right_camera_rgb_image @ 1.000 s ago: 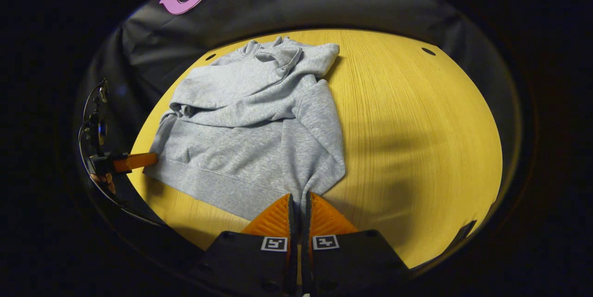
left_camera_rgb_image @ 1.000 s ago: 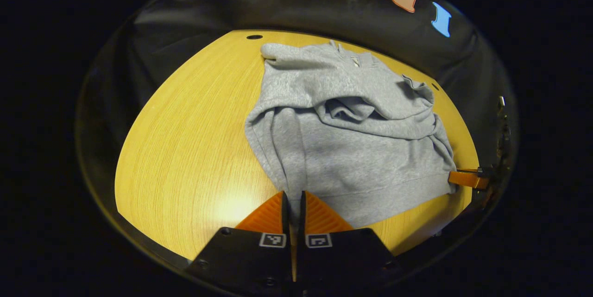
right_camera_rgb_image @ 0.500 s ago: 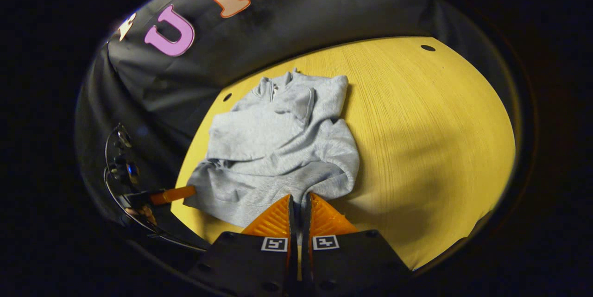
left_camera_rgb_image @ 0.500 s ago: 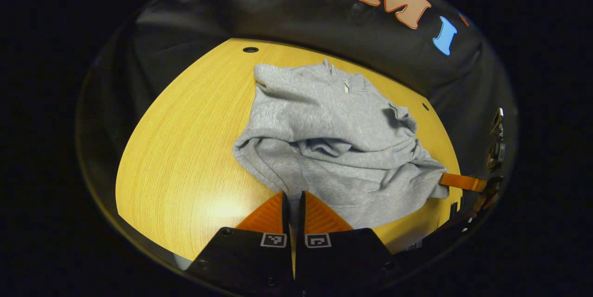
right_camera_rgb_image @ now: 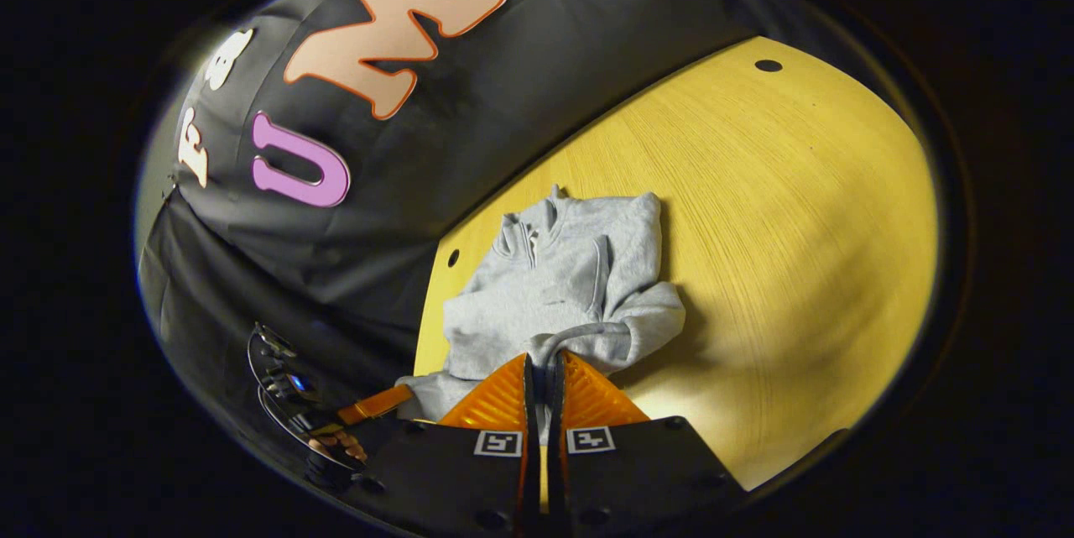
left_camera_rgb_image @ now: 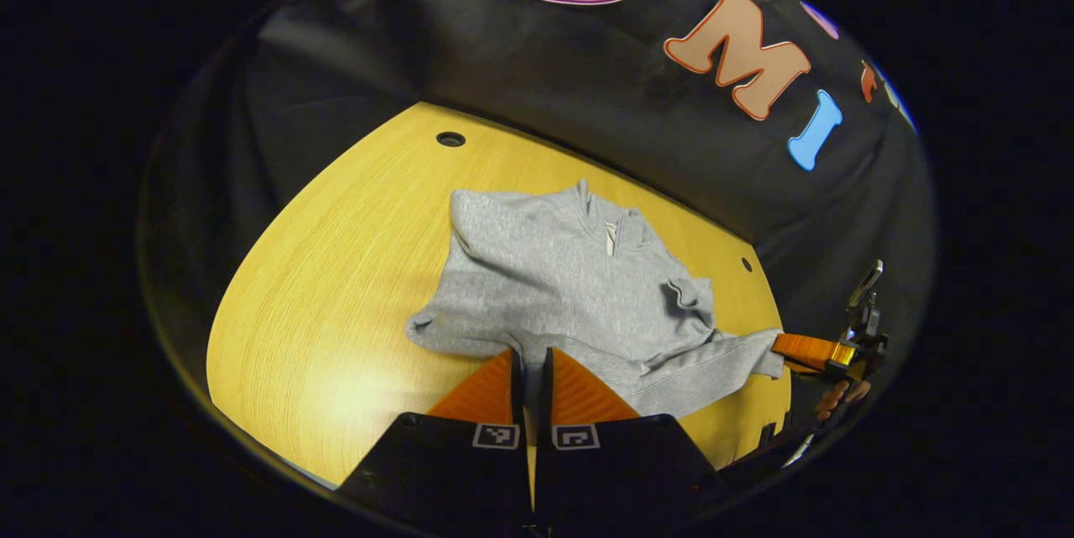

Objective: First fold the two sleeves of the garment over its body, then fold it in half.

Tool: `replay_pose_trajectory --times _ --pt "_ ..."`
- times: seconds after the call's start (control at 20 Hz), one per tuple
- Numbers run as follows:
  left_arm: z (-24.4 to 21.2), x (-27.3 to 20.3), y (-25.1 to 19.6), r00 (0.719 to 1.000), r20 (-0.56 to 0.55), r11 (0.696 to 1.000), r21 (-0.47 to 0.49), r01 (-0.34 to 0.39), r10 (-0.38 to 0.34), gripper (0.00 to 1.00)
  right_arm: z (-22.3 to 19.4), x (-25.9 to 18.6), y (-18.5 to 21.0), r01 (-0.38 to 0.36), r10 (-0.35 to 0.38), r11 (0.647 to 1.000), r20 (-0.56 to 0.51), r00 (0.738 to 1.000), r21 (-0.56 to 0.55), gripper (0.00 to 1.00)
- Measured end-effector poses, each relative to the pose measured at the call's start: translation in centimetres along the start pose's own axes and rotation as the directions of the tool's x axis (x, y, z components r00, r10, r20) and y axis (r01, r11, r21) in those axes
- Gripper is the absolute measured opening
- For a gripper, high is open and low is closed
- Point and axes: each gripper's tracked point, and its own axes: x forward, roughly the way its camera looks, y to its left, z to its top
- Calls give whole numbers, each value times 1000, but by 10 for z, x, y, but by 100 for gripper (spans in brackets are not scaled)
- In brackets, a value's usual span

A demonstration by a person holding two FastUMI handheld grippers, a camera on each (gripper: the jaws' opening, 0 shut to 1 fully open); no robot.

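left gripper (left_camera_rgb_image: 530, 366): jaws pinching hem of grey fleece zip-collar sweatshirt (left_camera_rgb_image: 579, 286) | right gripper (right_camera_rgb_image: 544, 370): jaws pinching the hem's other corner | hem raised, it seems; collar end lying on yellow wood-grain bench (left_camera_rgb_image: 336, 269) | left gripper view: zip collar, right gripper at far corner (left_camera_rgb_image: 801, 347) | right gripper view: left gripper (right_camera_rgb_image: 377, 405), hand (right_camera_rgb_image: 331, 443).

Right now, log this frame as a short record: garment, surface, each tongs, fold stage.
garment: grey sweatshirt, collar toward the booth wall, sleeves folded over the body
surface: yellow wooden table
left tongs: shut on the sweatshirt's hem
right tongs: shut on the hem at the other corner
fold stage: hem lifted off the table toward the collar, half-fold not yet laid down
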Motion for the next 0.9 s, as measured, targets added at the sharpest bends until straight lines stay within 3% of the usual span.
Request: replay_pose_trajectory --times 0.15,0.2,0.25,0.5,0.7,0.8,0.85,0.9 --pt "8 12 -1 1000 -23 999 -46 -14 13 0 14 17 0 9 -10 994 14 1000 106 5" --pt "12 16 0 999 -30 996 -82 -18 16 0 18 24 -1 9 -11 992 16 1000 129 0" --pt "15 20 2 999 -35 993 -117 -24 20 0 21 30 -2 8 -10 989 15 1000 146 5" --pt "30 42 16 998 -63 958 -285 -41 24 0 39 53 -15 31 -38 960 19 999 279 5" --pt "34 55 22 996 -88 882 -470 -31 -12 1 39 77 -33 59 -62 931 -4 998 359 6" --pt "33 62 26 994 -110 855 -517 -37 -23 3 38 87 -38 72 -69 918 -22 997 390 0" --pt "34 66 28 994 -111 843 -537 -41 -23 3 38 89 -39 76 -71 912 -27 997 403 10" --pt "35 70 29 994 -109 832 -553 -44 -20 4 38 93 -41 83 -77 907 -31 997 414 10"
